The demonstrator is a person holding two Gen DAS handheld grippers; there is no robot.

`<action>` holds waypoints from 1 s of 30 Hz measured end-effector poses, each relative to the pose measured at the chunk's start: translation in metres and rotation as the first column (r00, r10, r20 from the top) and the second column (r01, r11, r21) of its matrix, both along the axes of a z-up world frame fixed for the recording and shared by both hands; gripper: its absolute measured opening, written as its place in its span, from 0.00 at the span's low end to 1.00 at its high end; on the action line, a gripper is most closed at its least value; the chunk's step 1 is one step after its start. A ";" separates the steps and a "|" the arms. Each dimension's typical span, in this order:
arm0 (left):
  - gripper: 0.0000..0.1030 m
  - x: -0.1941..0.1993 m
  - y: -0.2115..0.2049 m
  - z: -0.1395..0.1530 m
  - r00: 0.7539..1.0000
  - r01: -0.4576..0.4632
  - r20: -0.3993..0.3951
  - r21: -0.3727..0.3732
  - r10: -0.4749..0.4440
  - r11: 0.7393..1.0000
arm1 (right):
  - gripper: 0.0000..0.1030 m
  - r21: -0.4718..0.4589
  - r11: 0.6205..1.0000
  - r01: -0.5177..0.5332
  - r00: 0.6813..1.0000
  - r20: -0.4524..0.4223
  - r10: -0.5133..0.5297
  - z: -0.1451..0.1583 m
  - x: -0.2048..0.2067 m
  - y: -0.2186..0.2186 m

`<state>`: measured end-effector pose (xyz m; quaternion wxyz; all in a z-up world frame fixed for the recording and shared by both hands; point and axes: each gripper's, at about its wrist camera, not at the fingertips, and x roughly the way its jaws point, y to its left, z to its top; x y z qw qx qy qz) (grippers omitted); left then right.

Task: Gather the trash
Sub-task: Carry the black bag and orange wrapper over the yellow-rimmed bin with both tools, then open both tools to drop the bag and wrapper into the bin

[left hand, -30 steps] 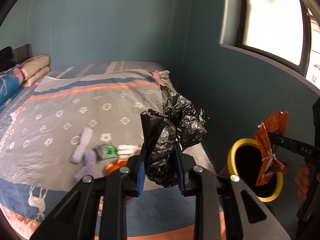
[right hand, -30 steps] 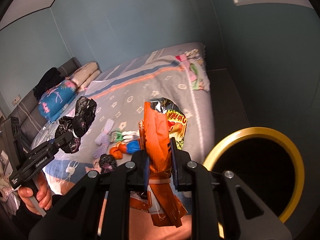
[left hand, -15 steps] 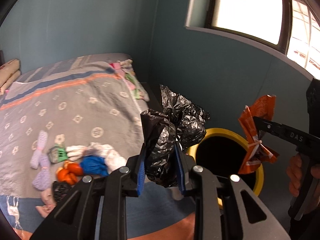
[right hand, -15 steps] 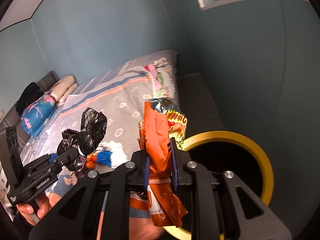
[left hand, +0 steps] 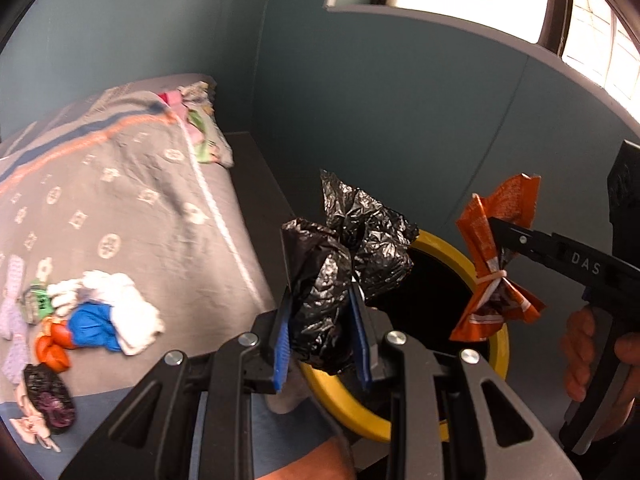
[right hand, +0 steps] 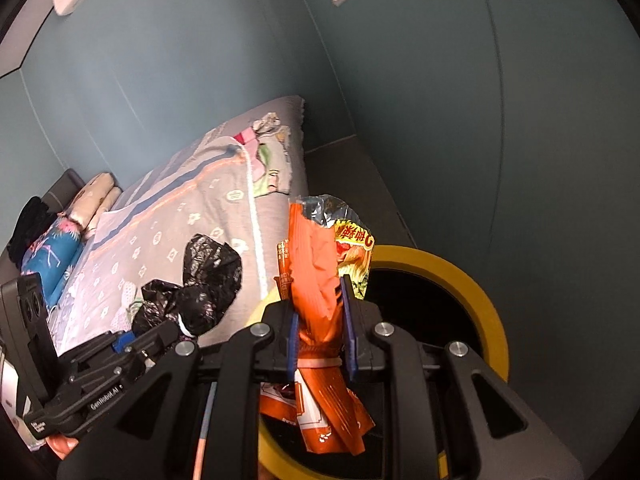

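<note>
- A crumpled black plastic bag (left hand: 344, 280) is clamped between the blue-padded jaws of the left gripper (left hand: 322, 344); the jaws are closed tight on its lower half, and its upper part sticks up above them.
- An orange snack wrapper (right hand: 320, 280), tied round the middle with a rubber band, is pinched by the jaws of the right gripper (right hand: 320, 344), which are closed on it.
- Both pieces of trash are held above the yellow-rimmed bin (left hand: 460, 268), whose dark opening is seen just beyond and below them.
- The bin is set on the floor beside the bed (left hand: 132, 208).
- On the grey patterned bedcover a small heap is seen: white cloth (left hand: 120, 308), a blue item (left hand: 92, 326), an orange item (left hand: 52, 350) and a dark crumpled item (left hand: 48, 396).
</note>
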<state>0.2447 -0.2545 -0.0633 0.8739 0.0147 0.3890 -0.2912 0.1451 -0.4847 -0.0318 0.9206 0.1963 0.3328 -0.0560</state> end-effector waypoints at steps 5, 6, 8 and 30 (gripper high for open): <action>0.24 0.000 -0.023 -0.017 0.998 0.050 -0.031 0.003 -0.050 0.999 | 0.17 0.001 1.000 0.027 1.000 -0.013 -0.027 -0.012 -0.003 -0.013; 0.24 0.001 -0.026 -0.021 0.998 0.054 -0.041 0.002 -0.054 0.999 | 0.17 -0.001 0.999 0.034 0.999 -0.016 -0.034 -0.014 -0.004 -0.016; 0.25 0.004 -0.031 -0.026 0.996 0.061 -0.060 -0.002 -0.061 0.998 | 0.18 -0.012 0.998 0.057 0.998 -0.019 -0.057 -0.017 -0.005 -0.020; 0.71 0.005 0.004 -0.019 0.999 -0.007 -0.036 -0.069 0.004 0.998 | 0.46 0.032 0.989 0.145 0.989 -0.035 -0.144 -0.018 -0.011 -0.025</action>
